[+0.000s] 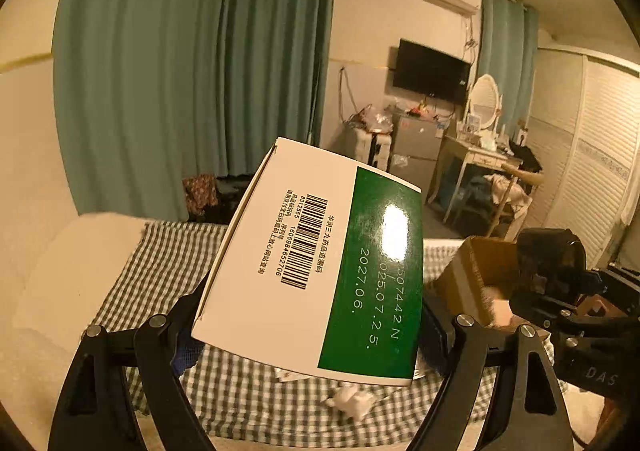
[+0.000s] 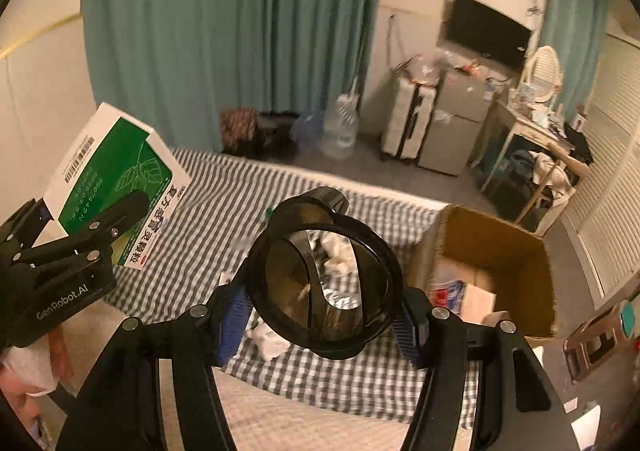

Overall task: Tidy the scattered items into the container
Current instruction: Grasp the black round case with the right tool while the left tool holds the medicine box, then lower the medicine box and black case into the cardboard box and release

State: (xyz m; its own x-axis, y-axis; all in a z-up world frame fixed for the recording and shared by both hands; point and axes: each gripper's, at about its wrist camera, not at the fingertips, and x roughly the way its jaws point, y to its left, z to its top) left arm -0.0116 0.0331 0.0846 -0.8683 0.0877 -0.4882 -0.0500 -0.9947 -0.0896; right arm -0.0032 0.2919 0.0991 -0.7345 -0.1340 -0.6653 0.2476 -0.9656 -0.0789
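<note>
Left tool (image 1: 316, 315) gripping medicine box (image 1: 308, 263)

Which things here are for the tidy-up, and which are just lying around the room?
For the tidy-up: medicine box in left gripper; black round holder in right gripper; crumpled tissue; cardboard box.

Just lying around: water jug, suitcase, television, oval mirror.

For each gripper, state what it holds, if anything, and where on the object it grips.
The left gripper clamps the green-and-white medicine box across its two broad faces. The right gripper holds a dark round transparent container by its opposite sides.
</note>
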